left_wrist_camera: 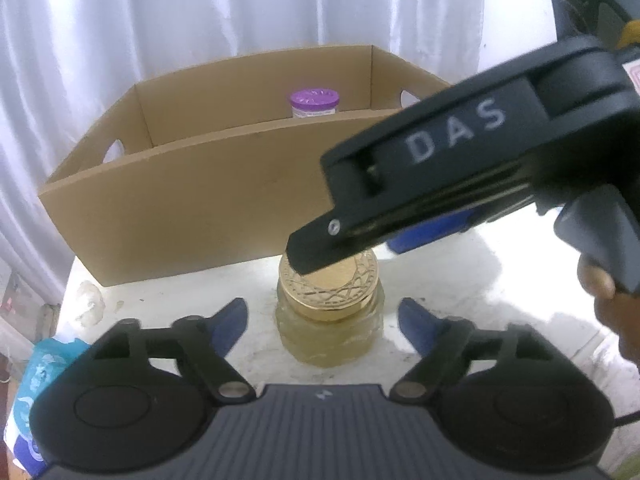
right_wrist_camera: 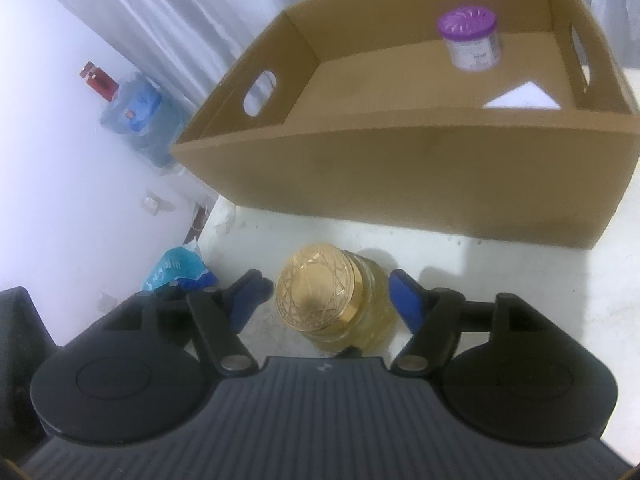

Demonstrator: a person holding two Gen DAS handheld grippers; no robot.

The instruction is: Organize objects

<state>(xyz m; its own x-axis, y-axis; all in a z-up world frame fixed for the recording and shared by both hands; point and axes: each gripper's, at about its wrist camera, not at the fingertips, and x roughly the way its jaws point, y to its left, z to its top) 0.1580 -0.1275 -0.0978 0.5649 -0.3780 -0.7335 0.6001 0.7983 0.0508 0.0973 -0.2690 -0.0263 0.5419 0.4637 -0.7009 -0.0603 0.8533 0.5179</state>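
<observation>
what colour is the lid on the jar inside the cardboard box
Purple lid, clearest in the right wrist view.

Bright overhead light glares off the white tabletop (left_wrist_camera: pixel 500 264), soft shadows underneath things, edges bowed and slightly blurred

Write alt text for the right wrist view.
A gold-lidded glass jar stands on a white table between the open right gripper's blue fingertips, not clamped. Behind it sits a cardboard box holding a purple-lidded container.
</observation>
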